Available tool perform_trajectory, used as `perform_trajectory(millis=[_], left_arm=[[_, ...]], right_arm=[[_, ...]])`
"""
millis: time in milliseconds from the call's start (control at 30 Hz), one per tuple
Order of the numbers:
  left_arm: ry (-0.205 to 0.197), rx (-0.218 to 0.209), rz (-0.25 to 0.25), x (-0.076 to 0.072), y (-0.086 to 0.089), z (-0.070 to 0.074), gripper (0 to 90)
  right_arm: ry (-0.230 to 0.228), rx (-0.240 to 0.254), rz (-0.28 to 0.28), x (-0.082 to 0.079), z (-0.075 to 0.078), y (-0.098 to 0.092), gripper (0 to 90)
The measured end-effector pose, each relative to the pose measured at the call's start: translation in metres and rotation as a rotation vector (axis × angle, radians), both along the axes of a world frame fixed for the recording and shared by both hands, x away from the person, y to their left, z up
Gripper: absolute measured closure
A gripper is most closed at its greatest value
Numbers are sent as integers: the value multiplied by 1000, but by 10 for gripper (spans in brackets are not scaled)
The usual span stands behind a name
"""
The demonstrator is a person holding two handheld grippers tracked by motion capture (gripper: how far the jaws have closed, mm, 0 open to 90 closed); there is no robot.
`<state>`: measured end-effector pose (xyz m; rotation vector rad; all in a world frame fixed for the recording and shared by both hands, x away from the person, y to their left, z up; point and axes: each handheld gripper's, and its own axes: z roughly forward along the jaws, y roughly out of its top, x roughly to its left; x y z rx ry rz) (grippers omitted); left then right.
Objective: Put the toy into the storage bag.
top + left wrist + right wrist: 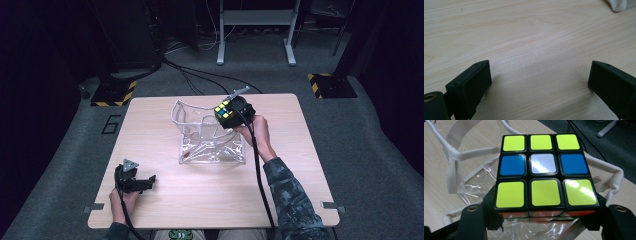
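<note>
**Cube held over the clear bag**

From the high view: the right gripper point(231, 111) is up over the far right part of the light wooden table point(210, 200), and clamped in it is the black-framed puzzle cube with yellow, blue and white stickers point(224, 112). It hangs above the open mouth of the clear plastic bag with white fabric trim and handles point(212, 145), which sits mid-table with its top edge standing up and its flat base spread toward the person. The right hand point(257, 131) wraps the gripper's body, a dark patterned sleeve point(292, 195) runs back to the near edge, and a black cable trails along it. Down at the near left corner, the left gripper point(147, 181) rests low on the table, well apart from the bag, with the left hand point(122, 200) behind it.

Over to the left gripper view: two black jaws stand wide apart, nothing between them, just bare wood grain point(534, 50). A scrap of the bag's white trim point(617, 5) peeks in at the top right corner.

Now the right gripper view: the cube point(545, 172) sits big and close, a jaw pressed against each side down low. Its top face reads a yellow row, then blue-white-blue, then another yellow row, with orange showing along the near lower edge. Beneath and behind it, the bag's clear film point(474, 182) and white handles point(456, 155) lie on the table.
</note>
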<state>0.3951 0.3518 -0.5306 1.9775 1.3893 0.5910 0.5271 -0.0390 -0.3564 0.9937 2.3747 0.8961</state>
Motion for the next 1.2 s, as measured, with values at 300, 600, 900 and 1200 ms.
perform_trajectory(millis=[300,600,900,1200], left_arm=[[0,0,0,0,0,0,47],[1,1,0,0,0,0,48],[-3,-5,5,0,0,0,48],[-1,-3,4,0,0,0,48]], right_arm=[[7,-29,-35,4,-5,-1,330],[30,-88,-60,6,-13,5,330],[15,-145,-48,3,-14,17,329],[60,-210,-26,4,-19,28,329]])
